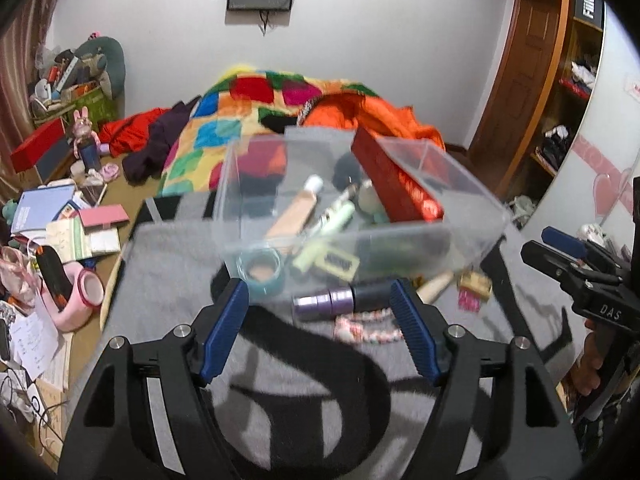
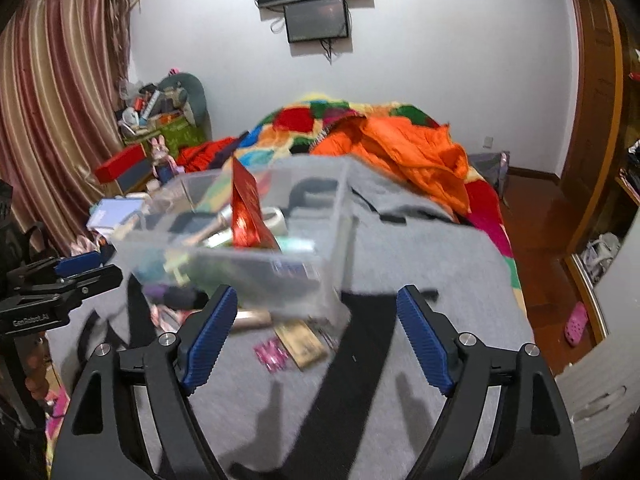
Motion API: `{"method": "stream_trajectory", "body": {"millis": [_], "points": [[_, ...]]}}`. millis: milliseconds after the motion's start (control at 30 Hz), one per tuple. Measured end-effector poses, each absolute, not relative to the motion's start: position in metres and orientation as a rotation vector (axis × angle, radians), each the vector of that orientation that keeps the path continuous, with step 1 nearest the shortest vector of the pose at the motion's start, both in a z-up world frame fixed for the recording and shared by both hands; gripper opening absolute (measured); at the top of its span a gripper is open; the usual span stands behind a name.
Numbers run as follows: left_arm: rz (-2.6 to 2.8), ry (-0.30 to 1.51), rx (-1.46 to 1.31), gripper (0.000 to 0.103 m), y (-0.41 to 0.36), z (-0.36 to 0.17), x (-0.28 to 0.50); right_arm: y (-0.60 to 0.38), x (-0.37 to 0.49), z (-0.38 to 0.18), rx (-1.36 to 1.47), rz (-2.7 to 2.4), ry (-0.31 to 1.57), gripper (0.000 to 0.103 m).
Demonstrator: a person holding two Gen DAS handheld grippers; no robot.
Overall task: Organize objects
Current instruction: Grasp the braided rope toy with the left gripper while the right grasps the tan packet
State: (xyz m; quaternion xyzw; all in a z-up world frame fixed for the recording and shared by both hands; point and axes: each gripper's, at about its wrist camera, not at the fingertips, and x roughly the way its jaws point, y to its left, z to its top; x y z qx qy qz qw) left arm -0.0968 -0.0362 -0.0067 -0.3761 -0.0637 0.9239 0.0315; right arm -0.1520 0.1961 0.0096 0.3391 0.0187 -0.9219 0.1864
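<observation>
Clear bin (image 1: 340, 216) mid-frame, partly filled; left gripper (image 1: 320, 312), right gripper (image 2: 316, 320) wide, empty; next: grab purple tube (image 1: 324, 300).

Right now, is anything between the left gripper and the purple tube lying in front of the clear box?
Nothing visible. The left gripper is open, and the purple tube lies on the grey blanket just ahead, between its fingertips.

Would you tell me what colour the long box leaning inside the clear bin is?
The long box is shiny red, seen best in the left wrist view.
</observation>
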Motion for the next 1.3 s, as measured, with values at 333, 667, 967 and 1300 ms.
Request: {"method": "stream_trajectory", "body": {"millis": [333,667,967,1300], "points": [[2.756,-0.193,-1.283,0.073,-0.02,-0.046,-0.102,0.191,-0.158,-0.024,1.044,-2.532,0.101,0.074],[2.689,-0.203,-1.296,0.047,-0.012,-0.058,-0.115,0.177,-0.17,-0.045,1.126,-2.479,0.195,0.049],[2.699,-0.226,-1.266,0.019,-0.009,-0.06,-0.11,0.181,-0.168,-0.047,1.128,-2.447,0.152,0.03],[2.736,-0.23,-1.235,0.019,-0.017,-0.048,-0.08,0.193,-0.146,-0.029,1.077,-2.465,0.127,0.011]]}}
